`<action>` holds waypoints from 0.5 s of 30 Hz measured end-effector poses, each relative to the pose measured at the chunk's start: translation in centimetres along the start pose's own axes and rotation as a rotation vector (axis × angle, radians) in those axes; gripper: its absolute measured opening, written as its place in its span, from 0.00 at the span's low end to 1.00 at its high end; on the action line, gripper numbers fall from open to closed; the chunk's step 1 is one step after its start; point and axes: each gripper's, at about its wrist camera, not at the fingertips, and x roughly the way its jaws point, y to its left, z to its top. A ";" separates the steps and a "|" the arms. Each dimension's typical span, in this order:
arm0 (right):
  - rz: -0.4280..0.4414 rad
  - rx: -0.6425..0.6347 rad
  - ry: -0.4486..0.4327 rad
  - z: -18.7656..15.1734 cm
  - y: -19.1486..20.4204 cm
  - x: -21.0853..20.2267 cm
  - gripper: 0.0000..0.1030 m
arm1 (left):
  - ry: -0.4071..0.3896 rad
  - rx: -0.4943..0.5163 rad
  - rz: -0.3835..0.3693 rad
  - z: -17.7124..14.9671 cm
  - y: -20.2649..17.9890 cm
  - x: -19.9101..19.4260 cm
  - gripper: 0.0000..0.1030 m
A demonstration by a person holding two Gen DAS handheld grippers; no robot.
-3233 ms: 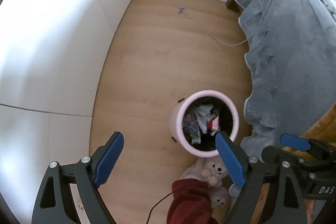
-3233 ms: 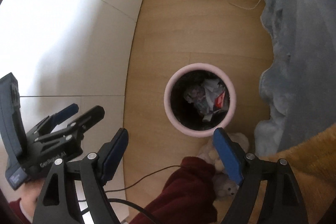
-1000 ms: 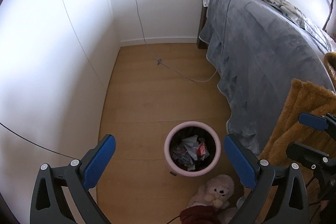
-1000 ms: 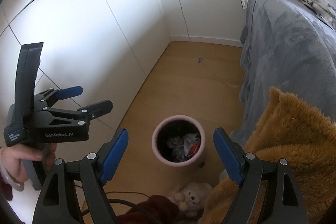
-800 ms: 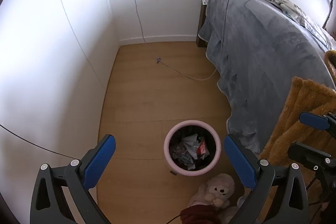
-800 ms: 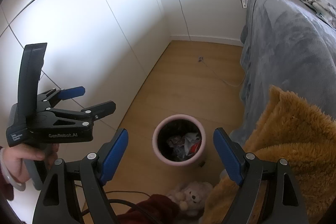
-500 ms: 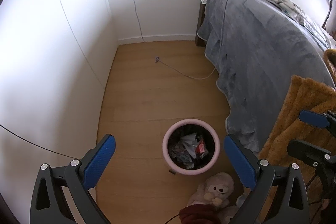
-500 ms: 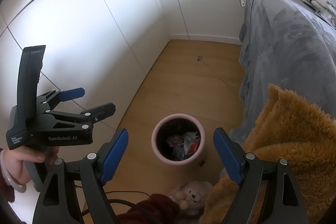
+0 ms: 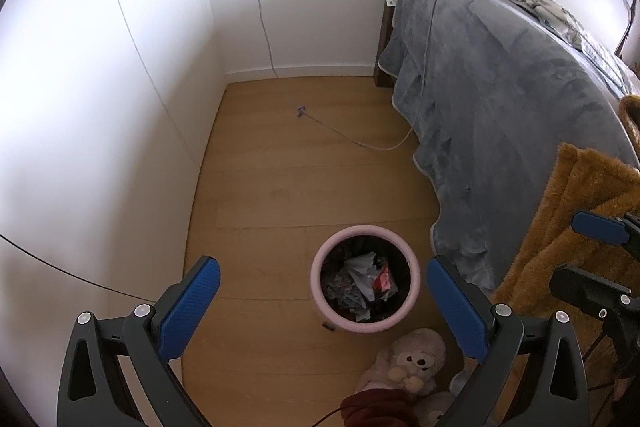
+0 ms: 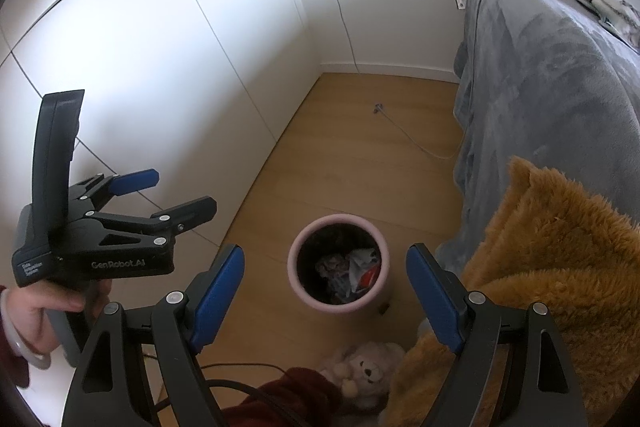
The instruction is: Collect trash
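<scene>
A pink round bin [image 9: 318, 291] stands on the wood floor beside the bed; it also shows in the right wrist view [image 10: 296, 279]. It holds crumpled paper trash [image 9: 362, 287] with a red scrap. My left gripper [image 9: 322, 301] is open and empty, high above the bin. My right gripper [image 10: 326, 291] is open and empty, also high above the bin. The left gripper's body [image 10: 100, 239] shows at the left of the right wrist view, held in a hand.
A bed with a grey blanket [image 9: 500, 107] fills the right. A mustard fleece throw [image 10: 560, 267] hangs near my right gripper. A pale teddy bear [image 9: 408, 363] lies by the bin. A cable [image 9: 352, 139] lies on the floor. White cupboard doors [image 10: 160, 67] line the left.
Over three seconds both grippers have risen well above the bin and tilted up to show the room. In the last second the view has barely shifted.
</scene>
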 end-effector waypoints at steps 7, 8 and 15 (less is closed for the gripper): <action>-0.002 0.000 0.004 0.1 0.0 0.0 0.80 | 0.005 0.003 -0.001 0.2 0.1 0.2 1.00; -0.002 0.001 0.004 0.1 0.0 0.0 0.80 | 0.006 0.004 -0.002 0.2 0.0 0.2 1.00; -0.003 0.000 0.004 0.1 0.0 0.0 0.80 | -0.022 -0.003 0.009 0.0 -0.1 -0.1 1.00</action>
